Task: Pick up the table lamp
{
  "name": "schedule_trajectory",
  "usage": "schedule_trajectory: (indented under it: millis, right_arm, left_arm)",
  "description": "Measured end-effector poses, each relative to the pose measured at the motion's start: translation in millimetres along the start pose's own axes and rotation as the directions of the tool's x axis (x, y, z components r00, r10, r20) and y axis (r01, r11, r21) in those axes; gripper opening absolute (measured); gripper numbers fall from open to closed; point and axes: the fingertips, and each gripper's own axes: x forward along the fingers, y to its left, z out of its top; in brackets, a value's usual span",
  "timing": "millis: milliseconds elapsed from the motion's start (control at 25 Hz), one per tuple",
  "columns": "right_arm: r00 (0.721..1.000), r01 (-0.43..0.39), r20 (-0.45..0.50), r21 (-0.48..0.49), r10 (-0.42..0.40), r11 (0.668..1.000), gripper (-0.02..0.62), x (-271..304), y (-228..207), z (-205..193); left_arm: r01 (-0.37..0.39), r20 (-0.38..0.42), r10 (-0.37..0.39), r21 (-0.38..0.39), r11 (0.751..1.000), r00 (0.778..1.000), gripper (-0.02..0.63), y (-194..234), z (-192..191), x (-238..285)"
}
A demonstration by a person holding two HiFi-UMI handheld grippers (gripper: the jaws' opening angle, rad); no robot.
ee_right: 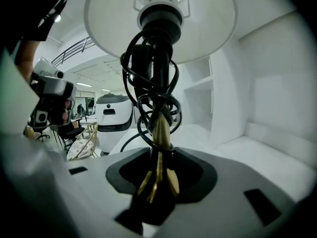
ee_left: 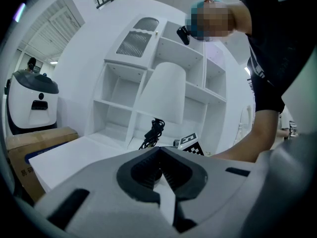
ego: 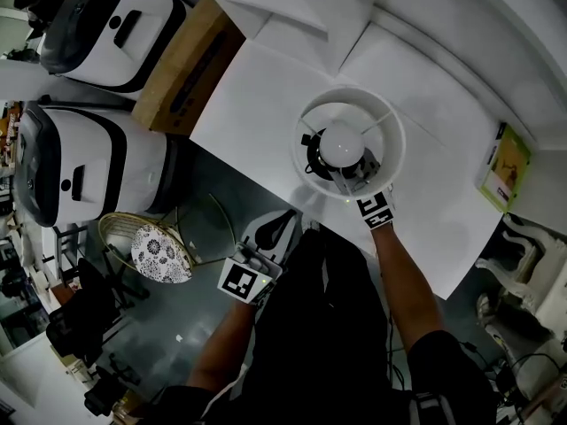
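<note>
Lab: white machines (ego: 93, 171), bare shelving (ee_left: 148, 98)

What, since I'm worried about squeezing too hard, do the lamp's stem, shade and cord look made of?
Stem: likely metal, brass-coloured and polished; it glints gold.
Shade: white, matte, evenly lit through; fabric or plastic, can't tell which.
Cord: black, smooth, bent in loose loops; probably rubber or plastic sheathing.

No wording can be read anywhere. The cardboard box (ego: 186, 65) beside the counter (ego: 257, 104) bears dark print, too small and blurred to make out. The yellow-green package (ego: 507, 166) carries a picture and illegible lettering. The marker cubes (ego: 244, 280) show only black-and-white square patterns.
</note>
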Motion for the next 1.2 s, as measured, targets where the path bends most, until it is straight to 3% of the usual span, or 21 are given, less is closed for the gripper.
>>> schedule_trajectory:
  millis: [400,520,720,1200]
  right_arm:
    - [1.0,0.014,-0.002,-0.005,-0.014,1.0,0.153,-24.8,0.1,39.8]
    - [1.0,0.014,0.002,0.004,-0.014,1.0,0.153,-29.3,2.8,52.1]
    - [0.999,0.029,-0.021,0.004,-0.028,1.0,0.152,-38.4,4.0,48.6]
    - [0.999,0.049,0.016,-0.007,-0.049,0.999,0.151,-59.1,12.5,100.8]
  left_arm:
    - [0.005,0.034,-0.005,-0.003,1.0,0.999,0.018,2.9,28.3,-7.3]
    - [0.014,0.062,-0.016,0.031,0.999,0.998,0.018,5.8,38.7,-8.7]
    - [0.035,0.103,-0.038,0.032,0.999,0.994,0.018,5.0,49.7,-8.4]
    - [0.033,0.066,-0.037,0.062,0.998,0.997,0.018,22.9,59.5,-16.3]
